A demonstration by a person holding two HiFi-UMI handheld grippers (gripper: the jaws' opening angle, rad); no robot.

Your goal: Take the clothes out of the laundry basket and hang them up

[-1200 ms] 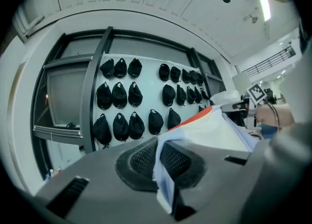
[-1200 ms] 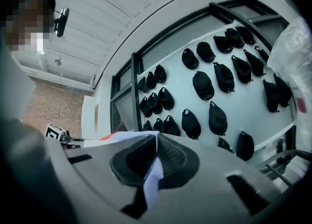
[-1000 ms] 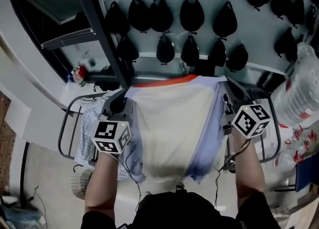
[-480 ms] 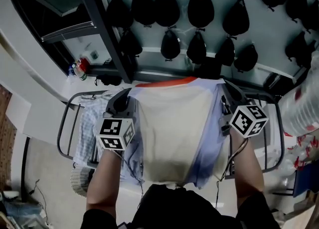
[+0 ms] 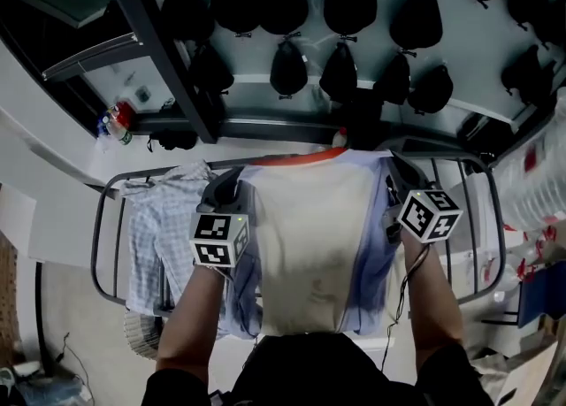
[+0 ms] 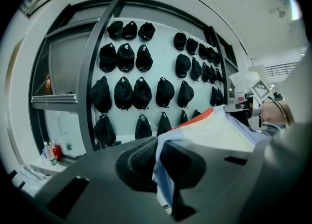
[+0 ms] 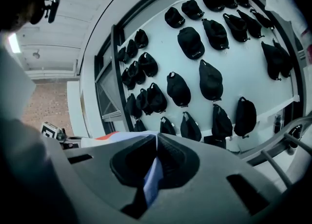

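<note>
Both the left gripper (image 5: 223, 190) and right gripper (image 5: 396, 174) are clenched on the shoulders of a cream shirt (image 5: 309, 236) with blue sleeves, spread above the drying rack (image 5: 100, 218) beside a checked shirt (image 5: 159, 227) already draped there. This looks like the hanging step: next the shirt needs laying over a rail before either claw lets go. It hides the rails beneath, and I cannot make out the basket.

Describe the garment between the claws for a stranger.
Below the wall of black caps stands a drying rack. Above it the left claw and right claw hold a shirt: cream middle, pale blue sides, orange top edge, unlike the checked shirt draped left.
</note>
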